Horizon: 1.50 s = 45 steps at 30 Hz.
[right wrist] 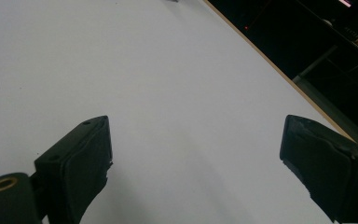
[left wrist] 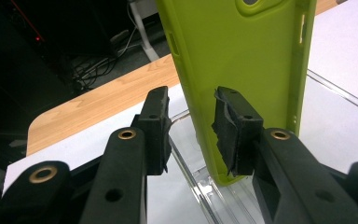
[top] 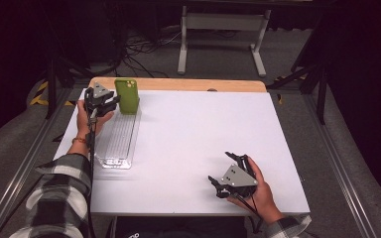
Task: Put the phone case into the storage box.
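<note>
A green phone case (top: 127, 95) stands upright at the far end of a clear plastic tray (top: 116, 144) at the table's back left. My left gripper (top: 113, 103) sits just left of the case. In the left gripper view the case (left wrist: 242, 60) rises close ahead, its near edge in the gap of my left gripper (left wrist: 193, 130). The left pad stands clear of it, so the jaws are open. My right gripper (top: 222, 167) rests near the front right of the table. Its jaws (right wrist: 196, 154) stand wide open over bare white surface.
The white table top (top: 203, 129) has a wooden strip (top: 178, 84) along its back edge. The tray's clear rim (left wrist: 335, 91) runs beside the case. A white frame's legs (top: 223, 39) and cables lie on the dark floor behind.
</note>
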Available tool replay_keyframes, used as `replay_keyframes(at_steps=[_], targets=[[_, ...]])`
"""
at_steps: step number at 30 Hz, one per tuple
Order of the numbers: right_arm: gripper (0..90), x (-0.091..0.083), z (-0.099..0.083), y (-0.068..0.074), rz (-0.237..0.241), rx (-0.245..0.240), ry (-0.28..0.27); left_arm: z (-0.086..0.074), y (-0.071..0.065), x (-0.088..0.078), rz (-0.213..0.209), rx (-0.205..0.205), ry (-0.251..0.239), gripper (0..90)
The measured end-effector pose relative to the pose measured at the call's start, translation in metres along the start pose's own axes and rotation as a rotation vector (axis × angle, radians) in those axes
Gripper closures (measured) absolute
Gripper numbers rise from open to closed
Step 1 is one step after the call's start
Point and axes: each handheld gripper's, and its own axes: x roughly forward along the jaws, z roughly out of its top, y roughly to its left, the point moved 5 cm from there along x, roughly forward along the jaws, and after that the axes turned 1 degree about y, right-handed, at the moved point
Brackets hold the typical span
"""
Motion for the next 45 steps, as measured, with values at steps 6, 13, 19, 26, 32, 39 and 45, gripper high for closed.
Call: replay_keyframes(at_steps=[6, 13, 19, 26, 32, 39, 45], targets=[[10.0, 0.000, 0.000, 0.000, -0.002, 0.002, -0.001, 0.000, 0.000, -0.003, -0.006, -0.014, -0.011, 65.8], [10.0, -0.001, 0.001, -0.001, -0.003, 0.002, -0.005, -0.003, 0.000, -0.005, -0.009, -0.023, -0.016, 65.5], [10.0, -0.001, 0.001, -0.001, -0.004, 0.003, -0.006, -0.004, 0.002, -0.008, -0.006, -0.037, -0.025, 65.3], [10.0, -0.002, 0.001, -0.001, -0.005, 0.005, -0.006, -0.003, 0.002, -0.011, -0.008, -0.040, -0.038, 65.1], [10.0, -0.002, 0.001, -0.001, -0.006, 0.006, -0.008, -0.002, 0.002, -0.016, -0.015, -0.038, -0.047, 64.5], [10.0, -0.002, 0.001, -0.003, -0.004, 0.021, -0.015, -0.002, 0.001, -0.022, -0.016, -0.040, -0.061, 64.2], [10.0, -0.003, 0.000, -0.005, -0.006, 0.046, -0.023, -0.002, 0.000, -0.028, -0.014, -0.038, -0.076, 63.7]])
